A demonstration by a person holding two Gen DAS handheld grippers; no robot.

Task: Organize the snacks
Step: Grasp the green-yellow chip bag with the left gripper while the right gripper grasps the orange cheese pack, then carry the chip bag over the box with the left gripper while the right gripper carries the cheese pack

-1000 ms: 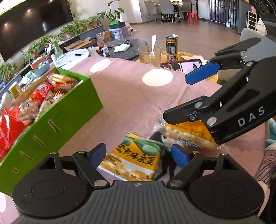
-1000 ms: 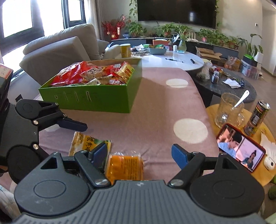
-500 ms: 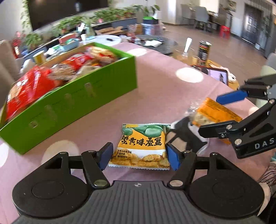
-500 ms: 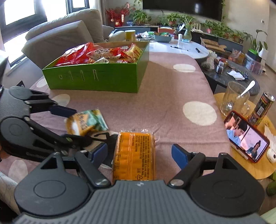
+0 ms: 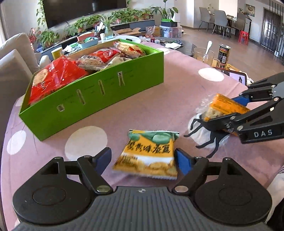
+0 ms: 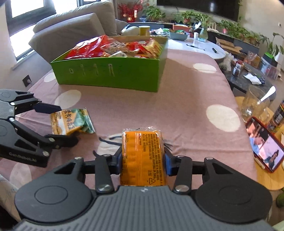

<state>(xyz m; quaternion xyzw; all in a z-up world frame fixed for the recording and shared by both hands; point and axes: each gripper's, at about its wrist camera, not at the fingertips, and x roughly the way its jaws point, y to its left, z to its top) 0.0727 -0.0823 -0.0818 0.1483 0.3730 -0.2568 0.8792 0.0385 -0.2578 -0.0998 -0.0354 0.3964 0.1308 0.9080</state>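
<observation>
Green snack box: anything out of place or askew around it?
Two packets lie outside the green box: a yellow-green snack bag between the left gripper's open jaws, and an orange packet clamped in the right gripper. Nothing spilled or damaged.

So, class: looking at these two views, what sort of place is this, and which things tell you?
Most likely a home living room: a grey sofa, a large wall television, and a dining table with chairs further back.
</observation>
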